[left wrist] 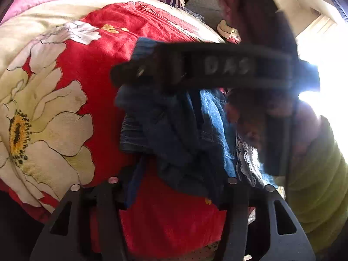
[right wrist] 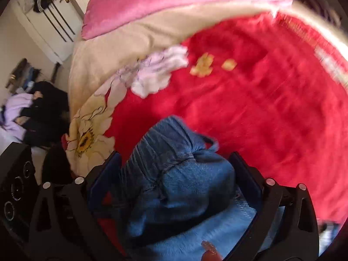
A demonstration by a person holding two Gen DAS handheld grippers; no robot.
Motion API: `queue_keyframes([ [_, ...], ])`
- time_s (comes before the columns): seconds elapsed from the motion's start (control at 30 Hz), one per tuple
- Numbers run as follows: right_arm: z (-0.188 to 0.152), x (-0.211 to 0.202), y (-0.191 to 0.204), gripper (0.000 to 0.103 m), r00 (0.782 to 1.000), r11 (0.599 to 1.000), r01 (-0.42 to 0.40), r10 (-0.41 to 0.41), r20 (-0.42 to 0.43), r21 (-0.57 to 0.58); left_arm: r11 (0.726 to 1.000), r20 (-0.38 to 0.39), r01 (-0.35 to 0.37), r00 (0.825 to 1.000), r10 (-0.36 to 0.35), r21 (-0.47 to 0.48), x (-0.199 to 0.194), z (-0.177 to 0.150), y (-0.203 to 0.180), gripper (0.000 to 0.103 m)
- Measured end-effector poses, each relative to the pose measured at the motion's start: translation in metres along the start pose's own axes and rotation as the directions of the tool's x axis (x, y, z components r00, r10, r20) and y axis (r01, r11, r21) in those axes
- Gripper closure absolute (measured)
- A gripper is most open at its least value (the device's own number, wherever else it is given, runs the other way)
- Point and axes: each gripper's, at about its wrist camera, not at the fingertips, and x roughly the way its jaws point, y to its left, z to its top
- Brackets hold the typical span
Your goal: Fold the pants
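Two views: left wrist first, then right wrist.
Left view, pants: the pants (left wrist: 174,134) are seen bunched and hanging in a crumpled mass above the red flowered blanket (left wrist: 65,69) on the bed; no flat fold is visible.
Left view, left tongs: the left tongs (left wrist: 171,187) stand spread, with denim draped between the fingers; whether cloth is actually gripped cannot be told.
Left view, right tongs: the right tongs (left wrist: 195,67) are seen from the side, blurred, with denim hanging below them.
Left view, other: a person in a green top (left wrist: 322,174) is leaning in at the right.
Right view, pants: a thick wad of denim (right wrist: 174,184), apparently the elastic waist, is held off the blanket (right wrist: 261,108).
Right view, right tongs: the right tongs (right wrist: 174,195) are clenched around that wad, both fingers pressed on it.
Right view, other: a fingertip (right wrist: 209,250) shows at the bottom edge; clothes (right wrist: 26,108) lie on the floor beyond the bed.
Progress: judged early; nothing is folded yet.
Left to do: the pants are to be spread flat on the bed, the legs laid together, then folded over.
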Motion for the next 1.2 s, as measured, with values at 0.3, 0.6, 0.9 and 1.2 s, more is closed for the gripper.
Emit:
queue_keyframes([
  [0.3, -0.033, -0.079, -0.030, 0.074, 0.964, 0.983, -0.170, 0.153, 0.216, 0.063, 0.996, 0.013, 0.082, 0.997, -0.082, 0.032, -0.004, 0.014, -0.026, 0.054],
  [0.6, -0.093, -0.166, -0.074, 0.044, 0.900, 0.970, -0.219, 0.159, 0.407, 0.104, 0.972, 0.005, 0.135, 0.990, -0.139, 0.191, 0.004, 0.025, -0.103, 0.054],
  [0.9, -0.197, -0.204, -0.135, 0.029, 0.897, 0.918, -0.112, -0.072, 0.437, 0.380, 0.907, -0.149, 0.174, 0.981, -0.125, 0.384, 0.046, -0.012, -0.166, 0.051],
  [1.2, -0.209, -0.162, -0.148, 0.042, 0.938, 0.867, 0.137, -0.269, 0.219, 0.480, 0.881, -0.202, 0.121, 0.979, -0.029, 0.458, 0.075, -0.029, -0.169, 0.043],
])
